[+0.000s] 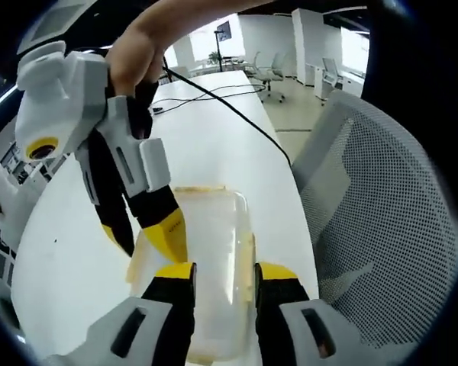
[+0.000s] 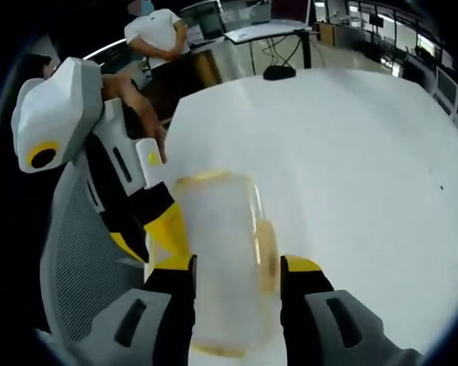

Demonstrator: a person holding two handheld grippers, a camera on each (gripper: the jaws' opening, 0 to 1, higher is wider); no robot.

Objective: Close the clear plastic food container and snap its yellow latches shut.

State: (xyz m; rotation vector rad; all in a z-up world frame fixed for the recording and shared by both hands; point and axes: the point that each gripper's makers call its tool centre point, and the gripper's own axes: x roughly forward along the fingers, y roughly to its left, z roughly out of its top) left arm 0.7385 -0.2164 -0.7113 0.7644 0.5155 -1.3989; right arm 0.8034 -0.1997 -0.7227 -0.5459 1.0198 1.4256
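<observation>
Straddling the clear container [image 1: 214, 252] on the white table [image 1: 214, 130], both grippers' jaws stand spread; no writing legible.

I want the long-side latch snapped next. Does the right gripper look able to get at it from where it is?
Probably yes: the right gripper already straddles the container, and the yellow latch by its jaw looks unobstructed.

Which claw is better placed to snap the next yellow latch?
Right, narrowly: the right claw flanks the container, a yellow latch beside one jaw; the left claw sits off its side.
</observation>
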